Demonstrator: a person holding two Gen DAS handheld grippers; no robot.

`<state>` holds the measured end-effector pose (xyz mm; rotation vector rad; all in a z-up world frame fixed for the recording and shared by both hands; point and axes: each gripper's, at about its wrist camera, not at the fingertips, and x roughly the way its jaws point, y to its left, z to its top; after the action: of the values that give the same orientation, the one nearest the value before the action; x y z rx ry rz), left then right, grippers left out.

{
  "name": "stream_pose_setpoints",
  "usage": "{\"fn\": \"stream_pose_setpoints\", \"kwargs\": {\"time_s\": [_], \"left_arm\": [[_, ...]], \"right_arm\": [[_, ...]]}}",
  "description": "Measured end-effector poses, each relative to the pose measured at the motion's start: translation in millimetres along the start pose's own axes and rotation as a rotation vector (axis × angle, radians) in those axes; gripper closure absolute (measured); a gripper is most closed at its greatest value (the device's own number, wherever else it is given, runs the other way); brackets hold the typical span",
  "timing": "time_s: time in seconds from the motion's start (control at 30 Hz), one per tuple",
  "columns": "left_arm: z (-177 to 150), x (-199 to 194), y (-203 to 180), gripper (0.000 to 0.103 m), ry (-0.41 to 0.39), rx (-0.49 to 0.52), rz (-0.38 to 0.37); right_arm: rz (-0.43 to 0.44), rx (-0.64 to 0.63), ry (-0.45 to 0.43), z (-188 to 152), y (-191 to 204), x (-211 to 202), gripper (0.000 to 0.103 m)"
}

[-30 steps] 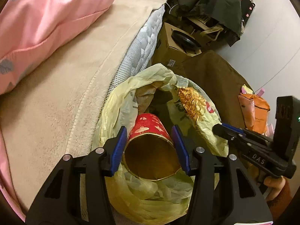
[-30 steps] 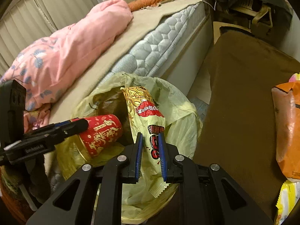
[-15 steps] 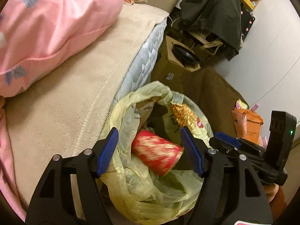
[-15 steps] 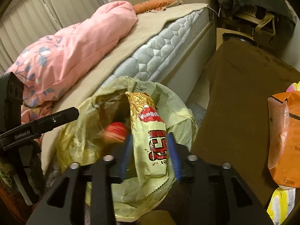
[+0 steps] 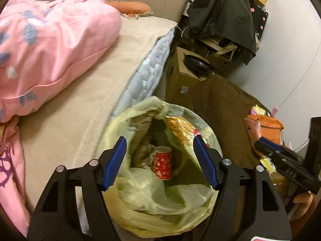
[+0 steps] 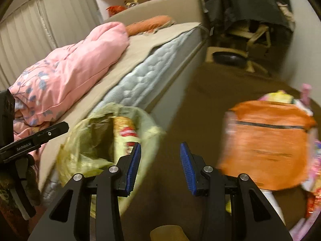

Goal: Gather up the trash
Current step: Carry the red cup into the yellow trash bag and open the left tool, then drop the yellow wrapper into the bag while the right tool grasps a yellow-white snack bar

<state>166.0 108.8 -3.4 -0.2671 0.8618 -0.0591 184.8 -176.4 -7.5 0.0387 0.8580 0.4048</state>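
Though binned, red cup (image 5: 163,162) upright

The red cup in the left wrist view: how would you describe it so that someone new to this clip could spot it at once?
Find the bed, then the yellow-green trash bag standing open beside its mattress edge. Deep inside the bag, among crumpled paper, lies the red cup. It is the only round red thing there, patterned in gold, unlike the flat yellow snack wrapper draped at the bag's rim.

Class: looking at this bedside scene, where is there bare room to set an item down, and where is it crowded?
Free: the brown mat between the trash bag and orange packet; the beige bedsheet beside the pink duvet. Crowded: wrappers around the orange packet.
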Motion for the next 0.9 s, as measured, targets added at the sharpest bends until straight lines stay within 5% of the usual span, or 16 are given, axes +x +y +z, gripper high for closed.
{"fn": "stream_pose_setpoints", "kwargs": {"time_s": [0.23,0.5,0.73,0.9], "left_arm": [[-14,13,-44,0.038,0.036,0.046,-0.013],[-34,31,-104,0.038,0.079,0.119,-0.08],[-40,39,-149,0.038,0.087,0.202,-0.107],[-34,33,-149,0.038,0.044,0.212,-0.101]], "right_arm": [[-0.131,0.058,-0.025,-25,-71,-45,0.058],[-0.163,0.124,-0.017,-59,-129,-76,0.047],[-0.081,0.084,0.052,-83,-129,-73,0.047],[-0.106,0.076,0.04,-93,-124,-73,0.047]]}}
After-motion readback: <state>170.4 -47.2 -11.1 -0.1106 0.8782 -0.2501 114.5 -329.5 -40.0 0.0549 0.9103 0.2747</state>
